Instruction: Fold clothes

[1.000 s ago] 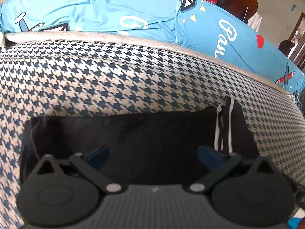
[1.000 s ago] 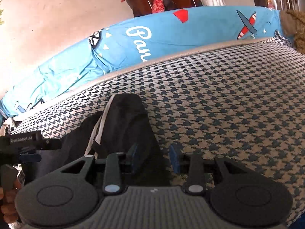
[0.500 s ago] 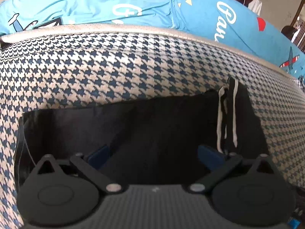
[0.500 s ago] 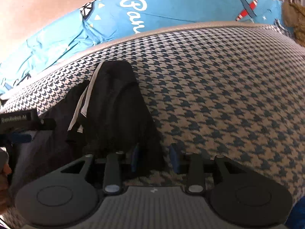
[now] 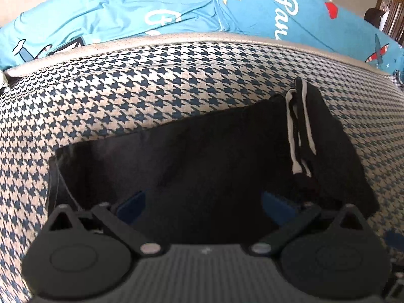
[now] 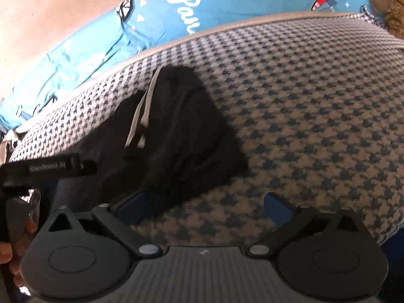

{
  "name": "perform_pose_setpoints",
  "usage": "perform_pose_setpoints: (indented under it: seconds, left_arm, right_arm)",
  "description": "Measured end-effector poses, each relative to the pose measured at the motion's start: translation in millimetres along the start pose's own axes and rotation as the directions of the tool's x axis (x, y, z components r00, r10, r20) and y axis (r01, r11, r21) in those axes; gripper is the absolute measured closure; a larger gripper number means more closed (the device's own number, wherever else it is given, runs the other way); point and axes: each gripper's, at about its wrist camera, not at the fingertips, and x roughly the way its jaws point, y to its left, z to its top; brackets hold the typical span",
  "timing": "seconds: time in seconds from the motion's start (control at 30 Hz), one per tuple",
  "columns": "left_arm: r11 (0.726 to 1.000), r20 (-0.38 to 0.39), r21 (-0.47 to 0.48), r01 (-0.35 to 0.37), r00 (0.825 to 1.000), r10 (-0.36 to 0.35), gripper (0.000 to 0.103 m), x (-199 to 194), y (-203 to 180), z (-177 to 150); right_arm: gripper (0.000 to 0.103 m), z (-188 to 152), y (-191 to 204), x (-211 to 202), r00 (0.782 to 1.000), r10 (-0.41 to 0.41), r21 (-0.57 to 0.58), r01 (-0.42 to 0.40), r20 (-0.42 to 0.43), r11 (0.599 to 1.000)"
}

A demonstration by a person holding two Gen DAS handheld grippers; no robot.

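Note:
A black garment (image 5: 202,156) with thin white stripes (image 5: 291,136) lies folded flat on the houndstooth cushion (image 5: 126,101). My left gripper (image 5: 204,205) hovers over its near edge, open, with nothing between the blue fingers (image 5: 131,205). In the right wrist view the same garment (image 6: 181,136) lies left of centre. My right gripper (image 6: 204,207) is open at its near right corner: the left finger (image 6: 131,208) is by the cloth and the right one is over bare cushion. The left gripper's body (image 6: 48,169) and a hand (image 6: 15,252) show at the left edge.
A blue printed sheet (image 5: 176,7) runs along the back behind the cushion's pale piping (image 5: 202,38). The houndstooth cushion (image 6: 315,113) stretches wide to the right of the garment. Dark wooden furniture (image 5: 394,12) stands at the far right.
My right gripper's fingers, close together at the garment's corner before, have spread wide and let it go. The left gripper stayed open and shifted slightly, so more of the garment shows.

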Motion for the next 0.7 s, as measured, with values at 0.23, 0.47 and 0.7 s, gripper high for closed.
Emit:
perform_pose_setpoints:
  seconds: [0.23, 0.47, 0.7]
  left_arm:
    - [1.0, 0.008, 0.011, -0.024, 1.0, 0.023, 0.0, -10, 7, -12]
    - [0.999, 0.013, 0.023, -0.049, 0.999, 0.049, 0.0, -19, 14, -25]
    - [0.998, 0.021, 0.003, -0.055, 0.998, 0.055, 0.0, -24, 23, -40]
  right_arm:
    - [0.0, -5, 2, 8, 0.991, 0.076, 0.077, -0.068, -0.109, 0.995]
    - [0.0, -14, 4, 4, 0.996, 0.065, 0.104, -0.058, -0.062, 0.993]
    - [0.0, -22, 14, 2, 0.999, 0.043, 0.038, -0.042, -0.024, 0.998]
